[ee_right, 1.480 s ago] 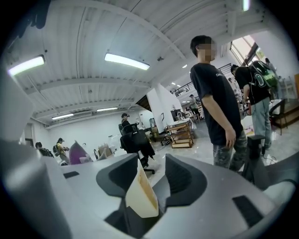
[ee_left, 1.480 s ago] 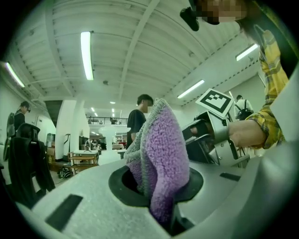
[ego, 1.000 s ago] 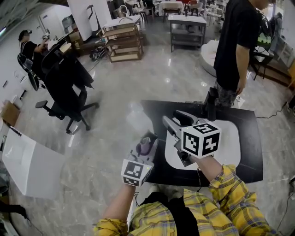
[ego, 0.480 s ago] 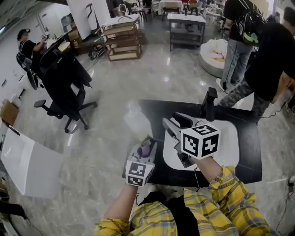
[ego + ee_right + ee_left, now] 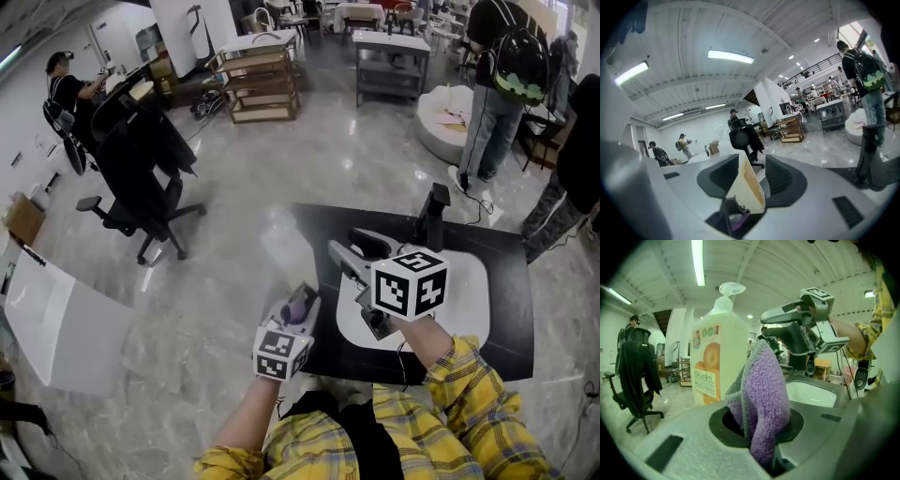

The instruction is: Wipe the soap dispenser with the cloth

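- Well, the left gripper [image 5: 757,423] clenched a fluffy purple cloth [image 5: 761,385] near the black table's [image 5: 511,281] front-left corner.
- And the right gripper [image 5: 750,180] grasped the pale yellow plastic pump soap dispenser [image 5: 717,362] (orange fruit label) off the table's left edge.

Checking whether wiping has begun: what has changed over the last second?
The left tongs, clamping the purple fluffy cloth, sank slightly near the cream plastic soap dispenser with the orange label. The person in black stepped away from the black table. The right tongs kept gripping the dispenser, unmoved.
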Available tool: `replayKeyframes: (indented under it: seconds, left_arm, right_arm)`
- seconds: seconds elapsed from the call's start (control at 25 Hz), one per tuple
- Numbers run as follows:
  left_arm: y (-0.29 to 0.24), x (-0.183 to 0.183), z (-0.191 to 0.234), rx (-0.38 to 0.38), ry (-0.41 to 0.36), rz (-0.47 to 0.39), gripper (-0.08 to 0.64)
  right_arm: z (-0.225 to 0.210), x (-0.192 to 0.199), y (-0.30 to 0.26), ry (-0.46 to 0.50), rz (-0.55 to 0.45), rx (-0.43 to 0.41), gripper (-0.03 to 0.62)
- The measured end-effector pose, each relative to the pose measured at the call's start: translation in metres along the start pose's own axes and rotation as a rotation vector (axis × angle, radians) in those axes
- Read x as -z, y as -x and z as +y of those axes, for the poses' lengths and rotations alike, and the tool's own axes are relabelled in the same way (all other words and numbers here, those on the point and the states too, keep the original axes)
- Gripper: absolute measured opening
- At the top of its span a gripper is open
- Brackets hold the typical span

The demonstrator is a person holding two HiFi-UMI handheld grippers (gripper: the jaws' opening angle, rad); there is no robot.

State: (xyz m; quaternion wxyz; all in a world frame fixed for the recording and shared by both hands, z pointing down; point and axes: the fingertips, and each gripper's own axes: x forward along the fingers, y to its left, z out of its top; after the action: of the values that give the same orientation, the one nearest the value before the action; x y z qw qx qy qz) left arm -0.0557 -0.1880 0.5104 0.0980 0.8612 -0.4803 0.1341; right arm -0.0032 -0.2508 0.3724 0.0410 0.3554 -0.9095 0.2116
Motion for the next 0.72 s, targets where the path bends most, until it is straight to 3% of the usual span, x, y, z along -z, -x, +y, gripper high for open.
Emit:
replayKeyframes:
  seconds: [0.2,0.4,0.52,0.72]
  left_arm:
    - [0.033,-0.041,-0.004,0.042,0.037,-0.140,0.061]
    - [0.066,-0.076,0.001,0.059,0.100,-0.253,0.061]
    - [0.086,-0.091,0.008,0.050,0.132,-0.305,0.060]
    - [0.110,-0.104,0.014,0.024,0.151,-0.352,0.061]
  right_arm:
    - [0.021,-0.015,-0.009,0.067,-0.034,-0.142,0.169]
    - [0.057,-0.020,-0.024,0.253,0.005,-0.338,0.169]
    - [0.072,-0.022,-0.036,0.371,0.033,-0.405,0.176]
    - [0.086,-0.022,-0.050,0.474,0.078,-0.522,0.224]
